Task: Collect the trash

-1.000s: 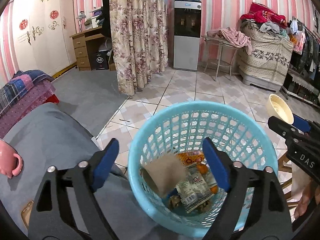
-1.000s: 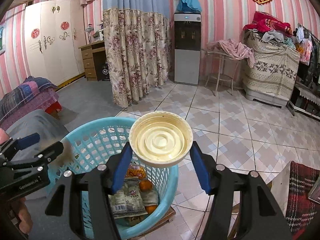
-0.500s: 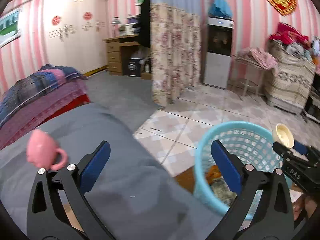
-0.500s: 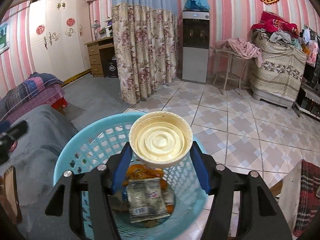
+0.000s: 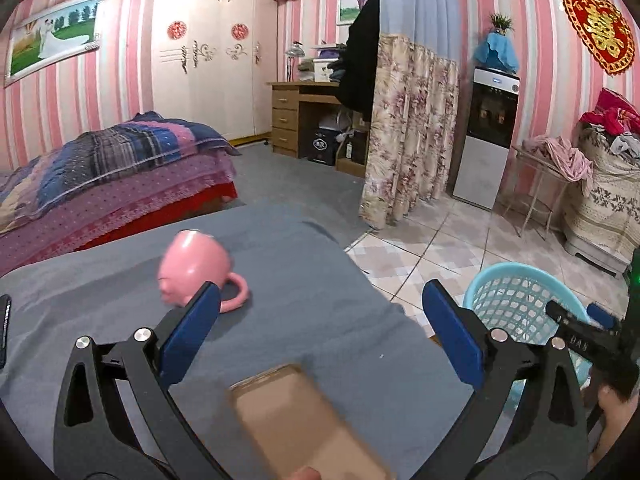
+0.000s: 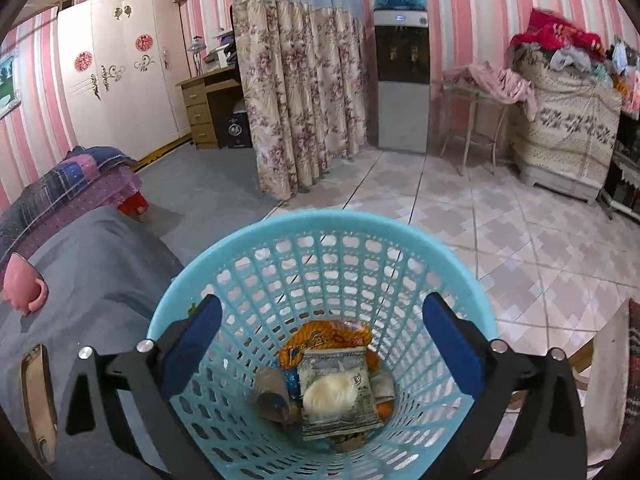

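Basket (image 6: 256,248), light blue plastic w/ lattice walls, sits on the floor beside a grey-covered counter (image 5: 304,264) & fills the lower half of the right wrist view. Right claw (image 6: 322,344) hangs directly above its mouth, blue pads spread wide, nothing between them. At the basket bottom lies trash: a cream round lid (image 6: 329,396) resting on a silvery wrapper (image 6: 340,424), an orange snack bag (image 6: 324,338) behind them, plus a brownish-grey crumpled piece (image 6: 272,398) to the left. The lid is blurred.

Left claw (image 5: 320,328) is over the counter, also wide open & holding nothing. Just beyond its left pad a pink mug (image 5: 196,270) lies on its side on the grey cloth, handle toward the camera; edges blurred. Below the claw's gap, close to the lens, is a brown flat rectangular thing (image 5: 296,420), blurred, can't tell what it is. In the left view the basket (image 5: 516,292) shows at right, past the counter edge, w/ the right claw (image 5: 580,330) reaching over its rim.
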Motion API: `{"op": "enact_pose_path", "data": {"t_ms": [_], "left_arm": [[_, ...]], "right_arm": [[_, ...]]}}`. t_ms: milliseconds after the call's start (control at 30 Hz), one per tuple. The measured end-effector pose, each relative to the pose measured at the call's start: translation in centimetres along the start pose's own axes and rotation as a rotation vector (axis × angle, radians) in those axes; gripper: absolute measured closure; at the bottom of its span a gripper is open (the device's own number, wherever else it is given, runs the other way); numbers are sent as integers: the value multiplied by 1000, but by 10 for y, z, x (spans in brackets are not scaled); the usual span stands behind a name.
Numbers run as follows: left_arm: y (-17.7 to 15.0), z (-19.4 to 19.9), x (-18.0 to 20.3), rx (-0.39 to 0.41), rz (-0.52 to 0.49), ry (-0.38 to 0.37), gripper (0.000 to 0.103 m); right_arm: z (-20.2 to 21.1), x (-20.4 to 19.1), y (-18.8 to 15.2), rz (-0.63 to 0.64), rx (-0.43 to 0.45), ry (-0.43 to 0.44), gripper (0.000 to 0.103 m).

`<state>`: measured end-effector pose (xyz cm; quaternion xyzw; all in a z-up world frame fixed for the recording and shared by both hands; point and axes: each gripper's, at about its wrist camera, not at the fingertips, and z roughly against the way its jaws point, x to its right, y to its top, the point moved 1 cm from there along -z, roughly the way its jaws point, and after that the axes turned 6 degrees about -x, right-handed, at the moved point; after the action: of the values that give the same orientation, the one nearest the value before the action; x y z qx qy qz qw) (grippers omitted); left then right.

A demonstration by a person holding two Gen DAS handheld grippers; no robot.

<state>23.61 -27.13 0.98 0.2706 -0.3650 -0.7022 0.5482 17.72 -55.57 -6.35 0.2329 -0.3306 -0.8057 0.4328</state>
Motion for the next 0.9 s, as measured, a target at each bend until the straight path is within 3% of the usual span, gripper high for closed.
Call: {"op": "enact_pose_path", "data": {"t_ms": [267,533,900], "left_arm": [[-26,45,-26,2,11,54,5],[-45,99,-64,35,36,90,5],[-77,150,-115,52,59,137,5]], "right_arm": [[46,-34,-10,90,55,-1,4],[103,-70,-20,136,122,78,4],[167,-114,-67,150,132,157,4]]}}
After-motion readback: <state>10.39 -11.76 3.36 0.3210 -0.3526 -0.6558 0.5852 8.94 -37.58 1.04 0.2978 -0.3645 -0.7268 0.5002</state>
